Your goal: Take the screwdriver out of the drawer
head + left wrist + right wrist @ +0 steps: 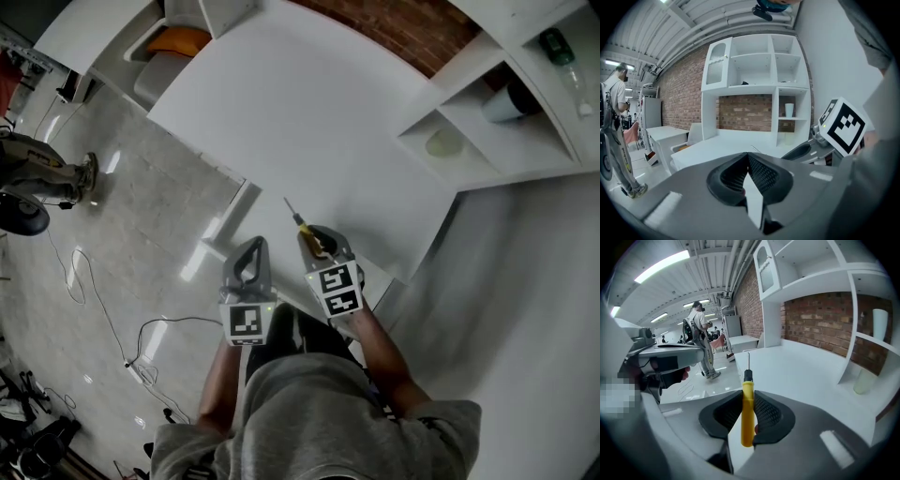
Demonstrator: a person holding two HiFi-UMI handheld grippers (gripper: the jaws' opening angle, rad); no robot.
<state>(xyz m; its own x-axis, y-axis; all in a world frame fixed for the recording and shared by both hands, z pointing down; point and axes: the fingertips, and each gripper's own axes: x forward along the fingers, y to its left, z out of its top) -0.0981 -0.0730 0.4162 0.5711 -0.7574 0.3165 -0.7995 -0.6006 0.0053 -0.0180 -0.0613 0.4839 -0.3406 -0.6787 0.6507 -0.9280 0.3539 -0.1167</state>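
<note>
1. While I scan from the left, my left claw (pixel 748 158) is clenched on nothing. Its pads meet with no thing between them, and it hangs just beside the right one at the near edge of the tabletop (pixel 309 122).
2. To its right, the right claw (pixel 319 242) is grasping the screwdriver (pixel 747 399) by the yellow handle. The thin shaft points forward over the tabletop, and the butt of the handle hangs clear below the pads.
3. I judge the screwdriver light and stiff, so weight should be no trouble. The handle looks smooth and narrow, so it may slip or pivot between the pads if I swing it. The middle of the handle looks like the right place to hold, never the bare shaft, and the present grip sits near there.
4. No view shows me the drawer, so I cannot tell whether it stands open or shut, or exactly where it lies. The blade tip is too small to tell its kind. In the head view the right claw covers most of the handle.
</note>
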